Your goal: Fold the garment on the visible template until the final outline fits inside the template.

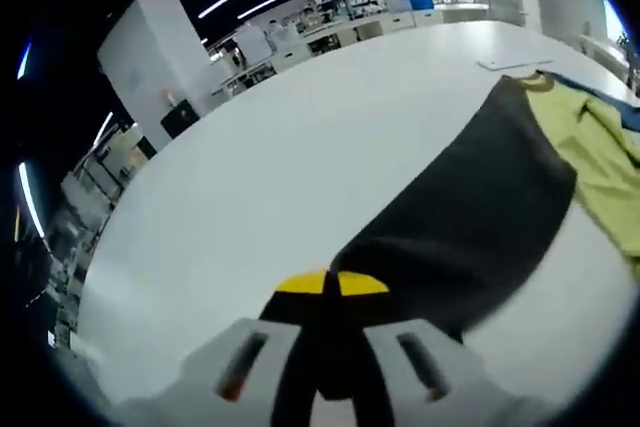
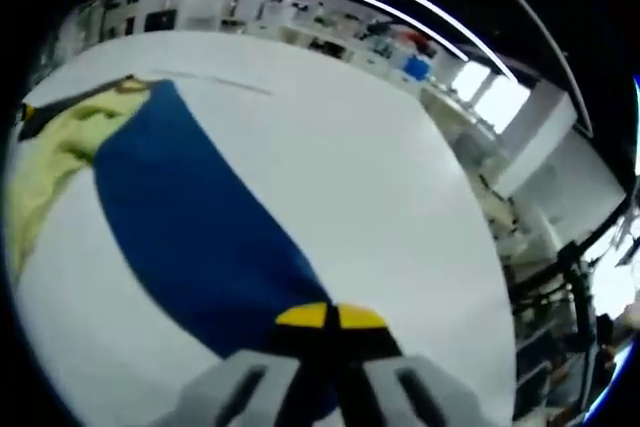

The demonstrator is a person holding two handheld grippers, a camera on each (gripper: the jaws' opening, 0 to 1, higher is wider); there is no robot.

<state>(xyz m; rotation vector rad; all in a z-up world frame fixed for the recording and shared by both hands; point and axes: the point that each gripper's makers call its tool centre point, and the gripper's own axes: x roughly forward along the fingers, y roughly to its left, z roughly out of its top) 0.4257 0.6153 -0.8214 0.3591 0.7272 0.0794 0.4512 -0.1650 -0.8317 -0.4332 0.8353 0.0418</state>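
- One broad white table (image 1: pixel 300 147) is seen in both views, with shelving and ceiling light strips in the room across the upper frame.
- A garment (image 1: pixel 600 157) of yellow, black and blue panels is spread on the table.
- In the left gripper view, the left gripper (image 1: pixel 331 284) is clamped on the black panel at lower centre.
- In the right gripper view, the right gripper (image 2: pixel 331 316) is pinched on the blue panel (image 2: pixel 190 217) at lower centre.

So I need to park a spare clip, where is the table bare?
Bare white table lies left of the black sleeve, and right of the blue sleeve. It is crowded at the yellow-green garment body between both sleeves.
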